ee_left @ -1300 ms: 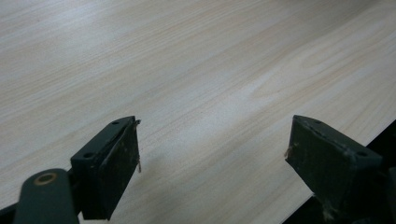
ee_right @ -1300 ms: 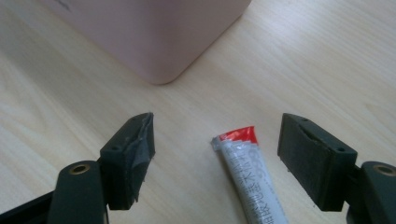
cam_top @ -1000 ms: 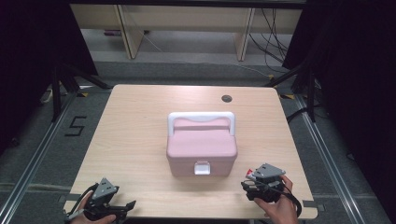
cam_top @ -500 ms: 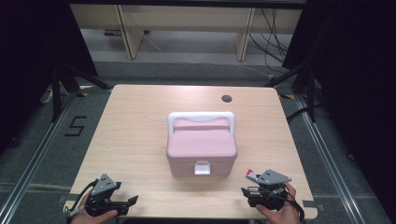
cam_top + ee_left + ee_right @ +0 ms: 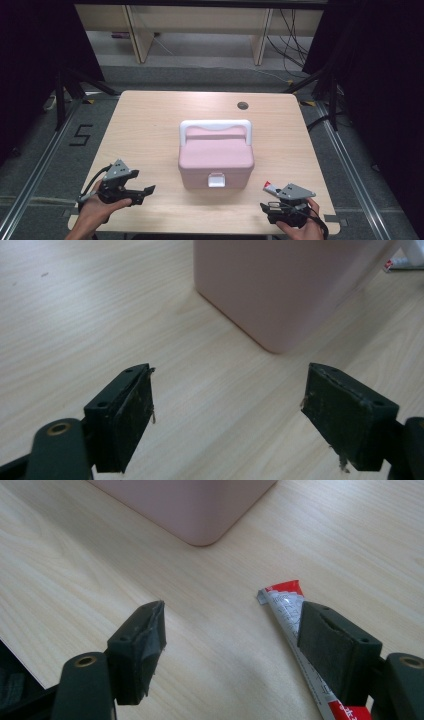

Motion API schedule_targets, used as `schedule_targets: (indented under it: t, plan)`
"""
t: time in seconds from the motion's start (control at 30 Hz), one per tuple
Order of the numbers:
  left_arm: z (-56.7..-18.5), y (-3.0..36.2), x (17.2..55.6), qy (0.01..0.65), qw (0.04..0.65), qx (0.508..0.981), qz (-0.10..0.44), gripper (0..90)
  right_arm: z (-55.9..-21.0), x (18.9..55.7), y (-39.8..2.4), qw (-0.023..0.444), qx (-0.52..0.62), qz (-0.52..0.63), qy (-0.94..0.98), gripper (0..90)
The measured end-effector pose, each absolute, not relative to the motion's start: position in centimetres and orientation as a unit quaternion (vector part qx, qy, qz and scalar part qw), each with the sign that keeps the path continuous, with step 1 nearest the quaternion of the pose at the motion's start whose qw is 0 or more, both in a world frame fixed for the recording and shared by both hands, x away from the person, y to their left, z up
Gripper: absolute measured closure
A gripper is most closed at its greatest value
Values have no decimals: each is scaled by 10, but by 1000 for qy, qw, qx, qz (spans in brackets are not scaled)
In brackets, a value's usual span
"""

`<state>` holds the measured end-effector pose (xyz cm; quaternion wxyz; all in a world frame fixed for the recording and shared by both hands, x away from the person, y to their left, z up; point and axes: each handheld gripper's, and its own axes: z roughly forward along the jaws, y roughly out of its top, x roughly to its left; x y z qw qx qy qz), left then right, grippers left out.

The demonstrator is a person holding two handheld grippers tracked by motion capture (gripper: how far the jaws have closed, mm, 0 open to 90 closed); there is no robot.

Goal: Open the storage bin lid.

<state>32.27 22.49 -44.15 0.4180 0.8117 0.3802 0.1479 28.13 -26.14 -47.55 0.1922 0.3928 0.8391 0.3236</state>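
At the near edge of the table [image 5: 150, 115], by its near right corner, my right gripper [image 5: 274, 206] rests low with its jaws spread wide and nothing pressed between them. In the right gripper view a small red-and-white tube [image 5: 295, 630] lies flat on the wood; it runs under and along the inner side of my right-hand jaw, its crimped red end pointing toward the box, but whether that jaw touches it I cannot tell, and the other jaw stands well clear of it. In the high view its red tip [image 5: 270, 186] pokes out just beyond the grey plate on that gripper, toward the box.

By the near left corner, my left gripper [image 5: 142, 192] is held just inside the edge, pointing to the right across the table toward the box. Its jaws have just been closing a little, yet they are released and wide apart, with only bare wood between them. In the left gripper view the box's near left corner [image 5: 280, 285] rises a little way ahead of my pads [image 5: 125, 425], apart from them.

Farther in, near the middle of the table, sits the pink box [image 5: 216, 160], lid down, its white latch [image 5: 216, 179] on the side facing me and its white handle [image 5: 216, 127] lying back toward the far edge.

Near the far edge, toward the far right corner, is a dark round cable hole [image 5: 243, 105].
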Motion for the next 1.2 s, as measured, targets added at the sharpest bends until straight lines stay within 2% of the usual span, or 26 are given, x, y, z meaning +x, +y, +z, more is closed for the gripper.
schedule_targets:
  t: [0.53, 0.8, 1.2]
  plan:
    - [-398, 203, 364, 314, 402, 845, 160, 205, -477, 281, -262, 186, 396, 328, 837, 286]
    - [-372, 190, 382, 276, 388, 867, 145, 211, -475, 282, -264, 191, 386, 336, 838, 293]
    - [-345, 167, 409, 238, 325, 905, 133, 214, -476, 282, -263, 181, 392, 334, 838, 295]
